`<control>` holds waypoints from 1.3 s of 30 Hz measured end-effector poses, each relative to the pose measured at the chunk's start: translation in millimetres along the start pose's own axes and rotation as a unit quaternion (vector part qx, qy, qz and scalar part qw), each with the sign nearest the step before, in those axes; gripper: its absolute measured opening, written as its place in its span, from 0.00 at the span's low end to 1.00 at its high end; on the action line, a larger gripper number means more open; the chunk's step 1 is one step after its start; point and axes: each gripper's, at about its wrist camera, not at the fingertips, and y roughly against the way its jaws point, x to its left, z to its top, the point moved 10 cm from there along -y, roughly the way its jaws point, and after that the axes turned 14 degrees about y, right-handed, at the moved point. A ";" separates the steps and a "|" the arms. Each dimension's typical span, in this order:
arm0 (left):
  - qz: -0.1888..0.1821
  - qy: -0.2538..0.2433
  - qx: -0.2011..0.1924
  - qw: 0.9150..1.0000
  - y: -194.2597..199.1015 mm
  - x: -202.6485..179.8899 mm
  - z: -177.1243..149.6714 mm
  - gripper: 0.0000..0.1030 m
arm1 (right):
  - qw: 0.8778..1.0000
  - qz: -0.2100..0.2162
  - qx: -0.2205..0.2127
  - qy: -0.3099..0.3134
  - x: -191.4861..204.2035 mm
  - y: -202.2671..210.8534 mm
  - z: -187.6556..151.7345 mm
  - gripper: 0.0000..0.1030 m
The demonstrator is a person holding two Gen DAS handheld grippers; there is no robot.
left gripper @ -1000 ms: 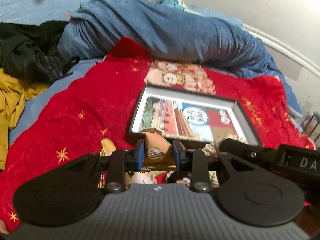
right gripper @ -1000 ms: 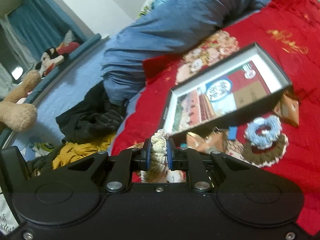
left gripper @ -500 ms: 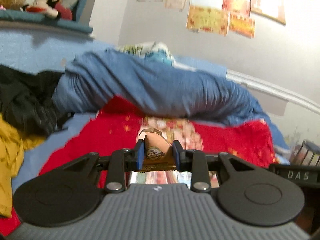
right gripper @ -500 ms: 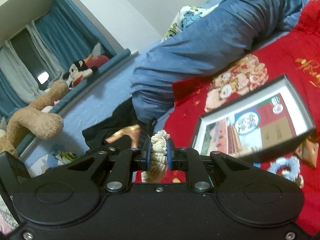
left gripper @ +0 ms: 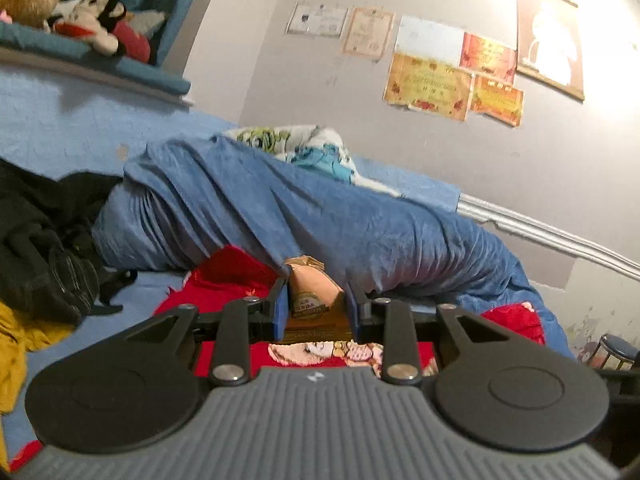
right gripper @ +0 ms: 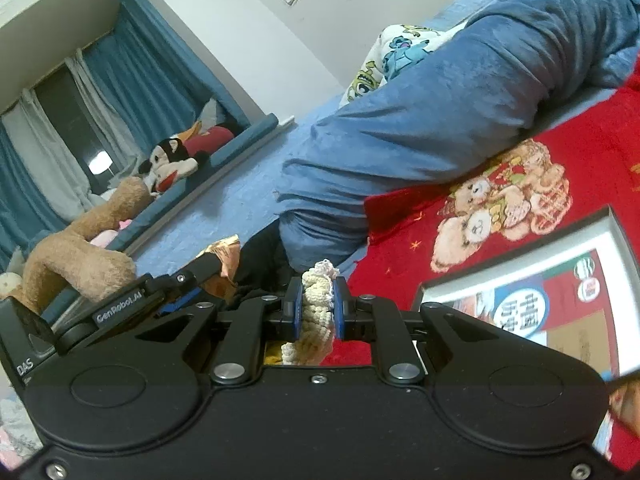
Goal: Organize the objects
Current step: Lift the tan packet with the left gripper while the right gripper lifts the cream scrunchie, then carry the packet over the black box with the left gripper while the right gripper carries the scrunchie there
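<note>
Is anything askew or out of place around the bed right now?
Yes. Black clothes and a yellow garment lie heaped at the bed's edge, and the blue blanket is bunched up, not spread. Box looks intact.

"GenRobot.AI" and "DAS" on left gripper [right gripper: 218, 266] body, right-wrist view. Round seal on brown packet [left gripper: 310, 294], wall certificates [left gripper: 428, 86], box [right gripper: 532, 304] print: unreadable.
</note>
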 end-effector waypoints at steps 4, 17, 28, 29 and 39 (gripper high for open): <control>0.016 -0.007 0.026 1.000 -32.5 7.3 -19.6 0.33 | 1.000 -0.014 0.013 -0.019 -22.6 -26.1 -2.3 0.15; 0.050 -0.015 0.138 0.989 -92.3 23.7 -121.6 0.33 | 0.993 -0.072 0.037 -0.086 -106.9 -59.4 -57.7 0.15; 0.082 -0.014 0.165 0.983 -100.1 34.3 -151.0 0.33 | 0.988 -0.090 0.063 -0.110 -133.5 -68.8 -86.9 0.15; 0.084 -0.016 0.166 0.982 -100.3 34.3 -151.1 0.33 | 0.987 -0.088 0.065 -0.115 -135.2 -70.1 -89.3 0.15; 0.091 -0.033 0.179 0.979 -101.9 33.3 -158.6 0.33 | 0.985 -0.084 0.080 -0.125 -132.3 -72.8 -101.2 0.15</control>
